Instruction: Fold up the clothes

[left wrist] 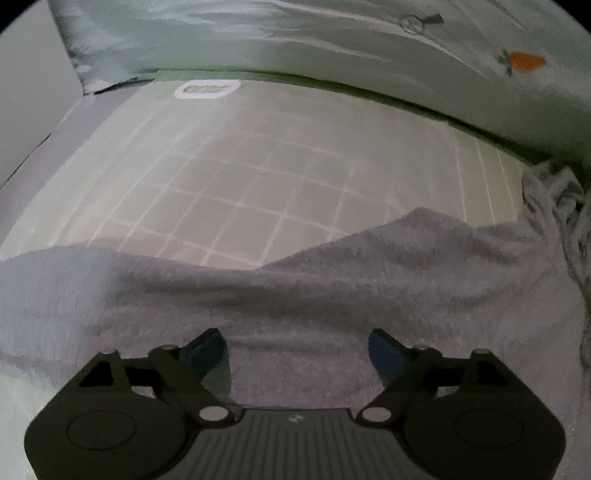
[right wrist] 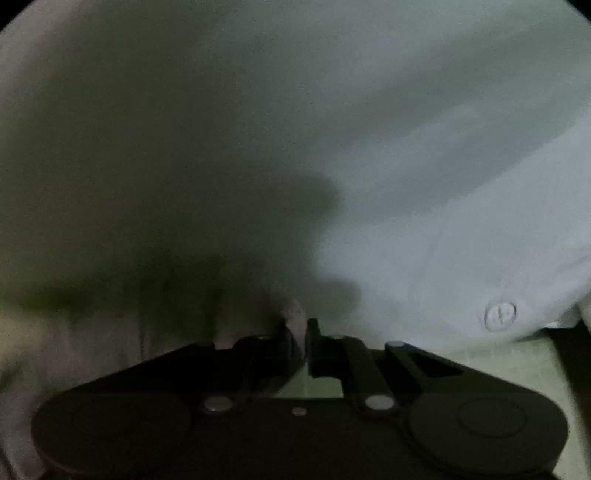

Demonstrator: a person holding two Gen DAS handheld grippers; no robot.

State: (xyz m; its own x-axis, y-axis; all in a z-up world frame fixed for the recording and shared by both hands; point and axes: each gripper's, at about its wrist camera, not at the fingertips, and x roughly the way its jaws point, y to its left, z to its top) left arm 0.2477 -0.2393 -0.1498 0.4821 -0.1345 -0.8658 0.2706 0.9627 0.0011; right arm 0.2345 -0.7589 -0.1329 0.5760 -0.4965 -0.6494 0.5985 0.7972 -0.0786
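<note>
A fuzzy grey garment (left wrist: pixel 332 280) lies rumpled across the near part of a gridded mat (left wrist: pixel 258 166). My left gripper (left wrist: pixel 297 341) hovers just over it, open, its blue-padded fingers wide apart with only cloth below them. In the right wrist view my right gripper (right wrist: pixel 300 334) is shut on a small fold of pinkish-grey cloth (right wrist: pixel 293 314) that sticks up between its fingertips. That view is dark and blurred. A pale shirt-like cloth (right wrist: pixel 443 221) with a round button (right wrist: pixel 500 315) fills the space beyond it.
Behind the mat lies a pale cloth (left wrist: pixel 332 44) with an orange carrot print (left wrist: pixel 524 61) and a button (left wrist: pixel 412 23). A white label (left wrist: pixel 207 89) marks the mat's far edge. A knitted edge (left wrist: pixel 569 206) bunches at the right. Green mat (right wrist: pixel 517 369) shows under the right gripper.
</note>
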